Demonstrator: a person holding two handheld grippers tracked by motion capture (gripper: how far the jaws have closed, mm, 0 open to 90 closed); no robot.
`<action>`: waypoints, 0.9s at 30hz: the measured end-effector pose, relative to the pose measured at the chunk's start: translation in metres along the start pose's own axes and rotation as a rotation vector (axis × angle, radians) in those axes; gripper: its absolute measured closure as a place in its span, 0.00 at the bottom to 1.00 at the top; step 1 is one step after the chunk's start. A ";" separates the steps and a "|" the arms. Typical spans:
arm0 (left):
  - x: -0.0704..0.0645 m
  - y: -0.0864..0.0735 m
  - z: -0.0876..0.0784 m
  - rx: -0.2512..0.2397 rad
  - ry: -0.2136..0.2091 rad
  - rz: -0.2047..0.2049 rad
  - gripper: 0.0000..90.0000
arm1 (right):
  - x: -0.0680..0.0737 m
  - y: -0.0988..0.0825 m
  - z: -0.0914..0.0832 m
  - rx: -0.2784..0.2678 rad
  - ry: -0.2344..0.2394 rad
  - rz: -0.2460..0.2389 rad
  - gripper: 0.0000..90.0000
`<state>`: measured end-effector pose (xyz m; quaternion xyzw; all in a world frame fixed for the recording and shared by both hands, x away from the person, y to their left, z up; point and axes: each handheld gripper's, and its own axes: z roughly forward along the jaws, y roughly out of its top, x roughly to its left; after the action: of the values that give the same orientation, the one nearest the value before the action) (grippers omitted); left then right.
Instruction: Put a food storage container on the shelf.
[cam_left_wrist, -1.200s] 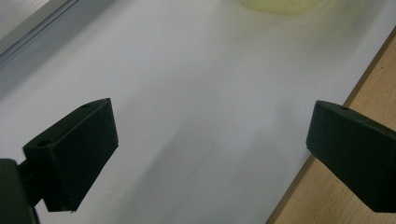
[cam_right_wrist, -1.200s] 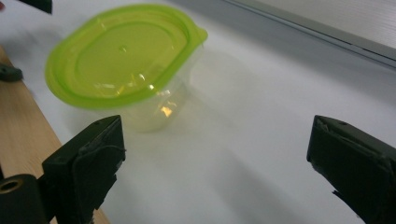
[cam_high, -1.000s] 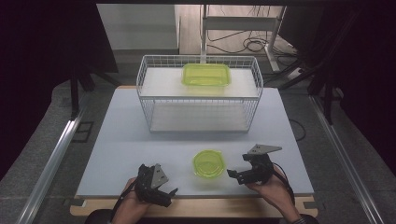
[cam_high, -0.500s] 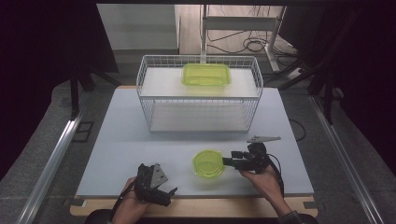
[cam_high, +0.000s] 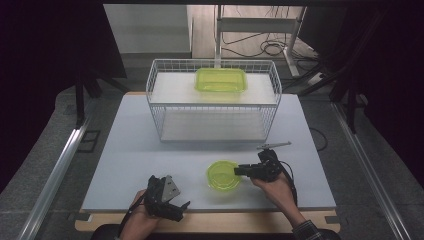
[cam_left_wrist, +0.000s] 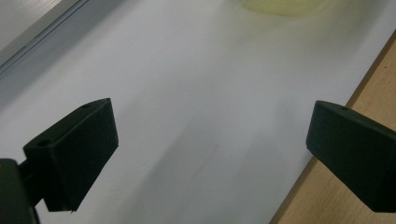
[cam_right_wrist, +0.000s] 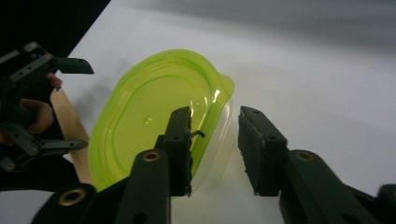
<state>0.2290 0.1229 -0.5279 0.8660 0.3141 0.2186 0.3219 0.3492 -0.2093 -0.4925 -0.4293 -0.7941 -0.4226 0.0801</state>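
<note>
Green containers: two; wire basket (cam_high: 212, 107): one.

Right hand-held gripper (cam_high: 239, 171) at the green round container's (cam_high: 222, 175) rim.

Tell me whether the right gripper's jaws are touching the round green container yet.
Cannot tell. In the right gripper view the right gripper, jaws just closing, straddles the container rim; one jaw overlaps it, the other shows a gap.

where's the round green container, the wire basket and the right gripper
round green container (cam_high: 220, 176), high view, its inside floor
wire basket (cam_high: 162, 130), high view, front wall
right gripper (cam_right_wrist: 215, 140), right gripper view, midway between fingertips
</note>
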 end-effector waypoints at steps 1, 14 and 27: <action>0.000 0.000 0.000 0.000 0.000 0.001 0.03 | 0.000 0.000 0.000 0.001 0.010 0.014 0.77; -0.001 0.001 0.001 -0.001 -0.002 0.011 0.03 | -0.004 -0.002 -0.003 0.004 0.148 0.140 0.90; -0.001 0.001 0.001 -0.003 -0.003 0.013 0.03 | -0.005 0.000 -0.014 -0.042 0.172 0.156 0.91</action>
<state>0.2296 0.1208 -0.5281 0.8679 0.3078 0.2199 0.3220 0.3493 -0.2223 -0.4862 -0.4537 -0.7395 -0.4667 0.1717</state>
